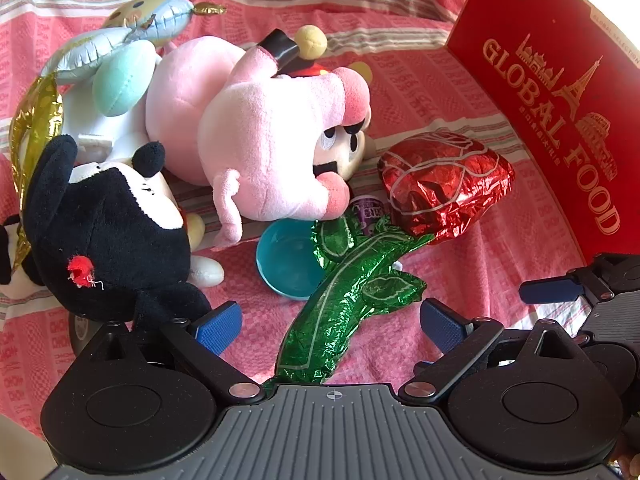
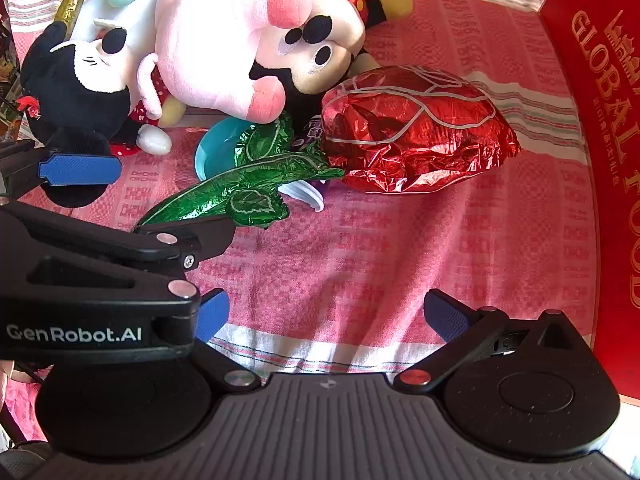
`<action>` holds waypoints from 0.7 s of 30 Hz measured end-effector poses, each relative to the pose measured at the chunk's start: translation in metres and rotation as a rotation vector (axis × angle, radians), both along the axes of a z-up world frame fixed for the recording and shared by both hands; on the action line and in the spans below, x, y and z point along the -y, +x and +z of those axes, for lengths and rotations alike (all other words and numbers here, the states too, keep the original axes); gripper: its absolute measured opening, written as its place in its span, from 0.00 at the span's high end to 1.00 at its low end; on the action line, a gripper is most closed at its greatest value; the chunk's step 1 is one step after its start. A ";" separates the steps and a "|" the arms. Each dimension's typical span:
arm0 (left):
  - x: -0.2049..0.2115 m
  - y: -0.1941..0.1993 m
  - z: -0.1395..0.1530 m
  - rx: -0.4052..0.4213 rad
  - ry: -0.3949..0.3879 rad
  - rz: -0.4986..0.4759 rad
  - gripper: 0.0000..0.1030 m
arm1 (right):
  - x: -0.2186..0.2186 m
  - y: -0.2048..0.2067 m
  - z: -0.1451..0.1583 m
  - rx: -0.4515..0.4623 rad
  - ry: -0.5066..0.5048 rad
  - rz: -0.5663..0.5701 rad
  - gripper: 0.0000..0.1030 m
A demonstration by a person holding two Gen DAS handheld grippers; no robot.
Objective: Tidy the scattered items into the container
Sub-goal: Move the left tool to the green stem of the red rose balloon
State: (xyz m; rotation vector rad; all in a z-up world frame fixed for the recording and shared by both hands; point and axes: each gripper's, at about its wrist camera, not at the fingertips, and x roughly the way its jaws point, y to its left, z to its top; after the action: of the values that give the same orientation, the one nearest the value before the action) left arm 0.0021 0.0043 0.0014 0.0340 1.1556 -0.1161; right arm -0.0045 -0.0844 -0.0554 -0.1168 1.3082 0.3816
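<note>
A: Status. Both your grippers are nose-down over the pink patterned bedspread (image 2: 360, 264), nothing held. Left gripper (image 1: 331, 326): jaws wide apart, the green foil stem (image 1: 340, 312) of the rose balloon runs up between the blue pads but they don't touch it. Right gripper (image 2: 326, 316): jaws wide apart too, only bare cloth between them.

B: Where's the clutter relative to my right?

A: In the right wrist view, red foil rose head (image 2: 416, 132) at 1 o'clock, lying flat and crumpled. Teal bowl (image 2: 218, 148) at 11, partly under the stem leaves. Small purple cup (image 1: 368, 206) beside the bowl, mostly hidden by foil. Pink plush (image 2: 216, 40) lies across a Mickey plush (image 2: 320, 52) at 12; a Minnie plush (image 2: 76, 88) at 10.

B: Container?

A: Red "GLOBAL FOOD" box (image 1: 560, 92), at 2 o'clock in the left view, hard on the right edge in the right view. Inside isn't visible, so I can't tell whether anything's in it. My read: tidying hasn't really started, everything seen sits on the bed.

B: Why open so wide?

A: Likely pre-grasp. You're straddling the stem because it's the thin, pinchable part; the head is too broad and slippery. Foil crumples, so expect slip.
</note>
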 end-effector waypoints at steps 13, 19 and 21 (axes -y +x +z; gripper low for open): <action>-0.007 0.002 -0.005 -0.003 0.002 -0.011 0.02 | 0.003 0.004 -0.001 -0.003 -0.015 -0.028 0.00; -0.006 0.005 -0.009 -0.008 0.002 -0.027 0.02 | 0.007 0.005 -0.004 -0.009 -0.025 -0.052 0.00; -0.005 0.005 -0.009 -0.004 -0.002 -0.036 0.02 | 0.009 0.005 -0.004 -0.009 -0.029 -0.058 0.00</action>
State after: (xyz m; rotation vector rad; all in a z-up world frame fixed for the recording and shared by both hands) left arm 0.0076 0.0088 -0.0077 0.0531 1.1588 -0.1487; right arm 0.0006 -0.0936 -0.0595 -0.1009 1.3236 0.3142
